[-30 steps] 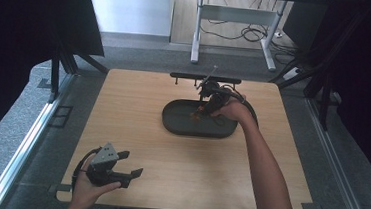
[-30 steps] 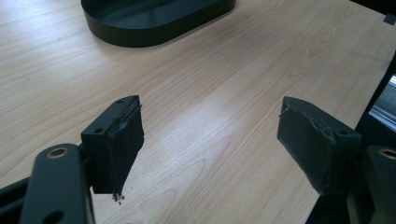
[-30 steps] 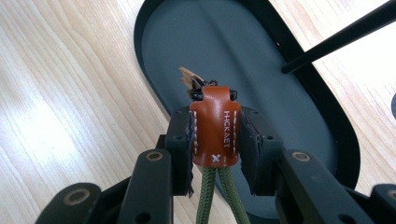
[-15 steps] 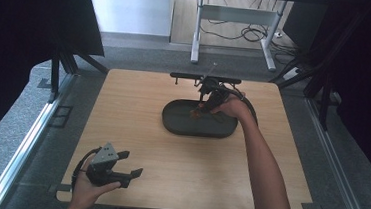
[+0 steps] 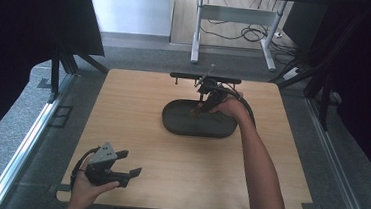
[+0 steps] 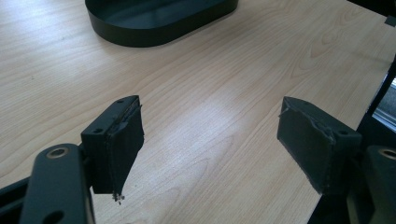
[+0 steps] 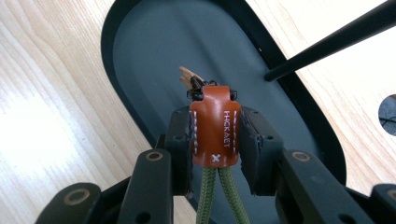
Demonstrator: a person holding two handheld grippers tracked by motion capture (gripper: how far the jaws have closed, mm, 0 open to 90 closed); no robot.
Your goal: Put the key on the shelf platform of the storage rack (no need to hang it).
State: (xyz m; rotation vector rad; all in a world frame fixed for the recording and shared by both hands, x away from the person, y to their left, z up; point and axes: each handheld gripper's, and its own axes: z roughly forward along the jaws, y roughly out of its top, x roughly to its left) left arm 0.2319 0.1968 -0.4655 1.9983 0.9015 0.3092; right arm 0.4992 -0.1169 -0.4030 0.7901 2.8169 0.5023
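Observation:
A brown leather key fob (image 7: 214, 140) with white stitching and two olive-green cords hanging from it is clamped between the jaws of my right gripper (image 7: 215, 125). A dark ring and a tan piece show at the fob's far end. In the high view the right gripper (image 5: 201, 104) hovers over the far part of a black oval tray (image 5: 181, 128), whose floor (image 7: 154, 56) lies just beneath the fob. My left gripper (image 5: 129, 163) rests near the table's front left corner, jaws wide apart with nothing between them (image 6: 210, 121). The tray (image 6: 140, 32) lies well ahead of it.
A black bar on short feet (image 5: 205, 78) runs along the table's far edge behind the tray, and a thin black rod (image 7: 327, 42) crosses above the tray rim. The light wooden table (image 5: 168, 173) ends close to my left hand.
The right gripper has sunk slightly toward the tray with the fob still held. The left gripper has stayed put.

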